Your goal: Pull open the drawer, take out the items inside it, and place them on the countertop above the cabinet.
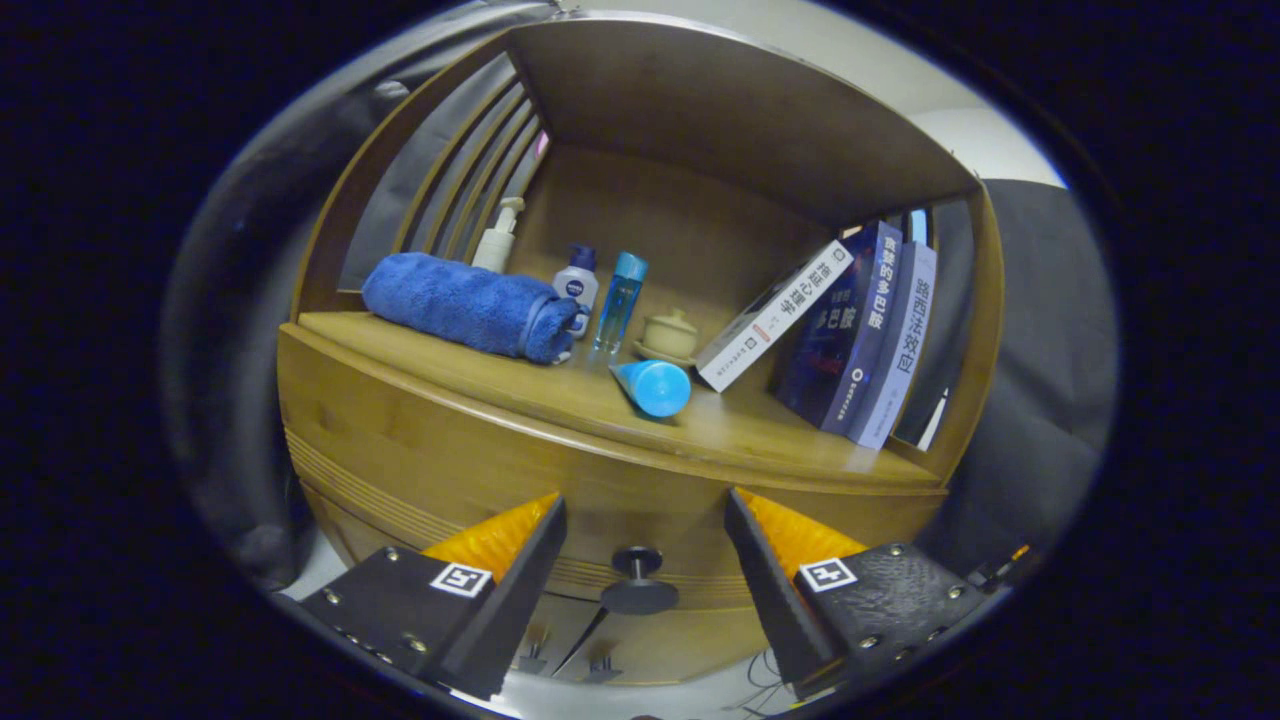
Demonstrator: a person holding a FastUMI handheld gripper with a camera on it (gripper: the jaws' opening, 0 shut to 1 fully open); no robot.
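Note:
A wooden cabinet stands ahead with its drawer front [430,470] closed under the countertop [760,425]. A dark round knob [638,580] sticks out of the drawer, low between my fingers and just ahead of them. My gripper [645,510] is open, its fingers spread to either side of the knob and not touching it. Nothing is held. The drawer's inside is hidden.
On the countertop lie a rolled blue towel [465,305], a pump bottle [497,238], a small white bottle [577,285], a slim blue bottle [620,300], a lidded ceramic cup [669,335], a blue tube on its side [652,387] and leaning books [850,330]. A shelf roof hangs above.

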